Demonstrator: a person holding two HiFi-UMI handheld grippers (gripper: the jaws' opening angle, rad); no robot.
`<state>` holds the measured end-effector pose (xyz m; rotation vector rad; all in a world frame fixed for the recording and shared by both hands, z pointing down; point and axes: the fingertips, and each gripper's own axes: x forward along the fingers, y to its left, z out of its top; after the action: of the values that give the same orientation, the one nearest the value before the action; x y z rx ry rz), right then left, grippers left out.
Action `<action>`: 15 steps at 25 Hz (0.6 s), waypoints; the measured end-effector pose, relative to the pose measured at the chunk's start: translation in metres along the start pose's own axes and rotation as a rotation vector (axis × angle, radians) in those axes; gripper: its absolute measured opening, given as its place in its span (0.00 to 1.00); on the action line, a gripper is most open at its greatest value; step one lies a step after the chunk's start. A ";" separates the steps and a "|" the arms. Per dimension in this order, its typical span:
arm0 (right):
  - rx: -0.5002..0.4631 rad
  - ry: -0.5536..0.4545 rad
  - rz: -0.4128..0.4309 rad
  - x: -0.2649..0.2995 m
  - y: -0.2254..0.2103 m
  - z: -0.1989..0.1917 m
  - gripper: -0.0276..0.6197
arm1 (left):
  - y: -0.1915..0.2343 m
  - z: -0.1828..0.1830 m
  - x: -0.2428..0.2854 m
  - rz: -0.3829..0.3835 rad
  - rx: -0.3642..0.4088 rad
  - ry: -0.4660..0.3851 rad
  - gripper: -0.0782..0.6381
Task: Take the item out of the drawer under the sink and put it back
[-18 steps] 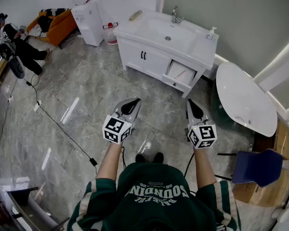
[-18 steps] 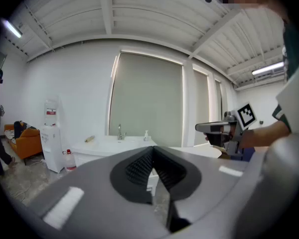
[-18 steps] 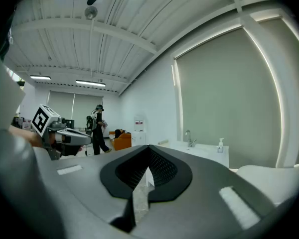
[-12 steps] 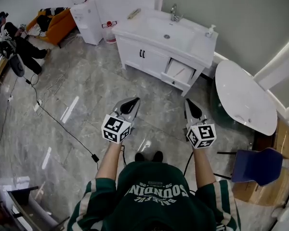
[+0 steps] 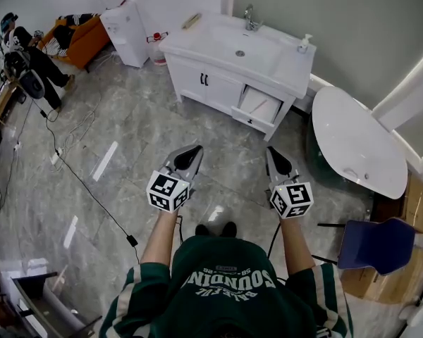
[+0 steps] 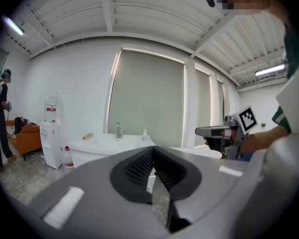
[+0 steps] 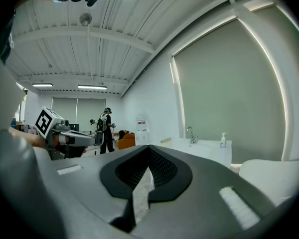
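Green jersey (image 5: 225, 277) reads, upside-down, seemingly "SOUNDING"; left tongs (image 5: 196, 148), right tongs (image 5: 270, 149) closed.

Grey marble floor (image 5: 127, 122) noted; orange sofa (image 5: 89, 38) at 10 o'clock, round white table (image 5: 354, 141) at 3, blue chair (image 5: 377, 243) at 4.

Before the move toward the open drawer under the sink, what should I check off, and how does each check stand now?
1. Drawer under the sink open: ok.
2. Item visible in the drawer: ok, thin and pinkish; what it is, cannot tell.
3. Left tongs empty: ok, shut on nothing.
4. Right tongs empty: ok, shut on nothing.
5. Tongs open for a grasp: not ok.
6. Drawer within reach: not ok, open floor lies between.
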<state>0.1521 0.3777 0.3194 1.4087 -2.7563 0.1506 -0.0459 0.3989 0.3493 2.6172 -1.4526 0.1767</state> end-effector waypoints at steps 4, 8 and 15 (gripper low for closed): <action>0.004 0.001 0.010 -0.002 -0.011 -0.004 0.05 | -0.008 -0.004 0.008 0.013 -0.004 -0.001 0.18; 0.008 0.004 0.015 -0.002 -0.021 -0.004 0.05 | -0.015 -0.002 0.020 0.016 -0.010 -0.001 0.18; 0.007 0.011 0.032 0.018 -0.033 -0.005 0.05 | -0.010 -0.001 0.047 -0.001 -0.007 0.009 0.18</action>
<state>0.1683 0.3443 0.3276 1.3619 -2.7731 0.1682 -0.0126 0.3647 0.3573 2.6085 -1.4457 0.1823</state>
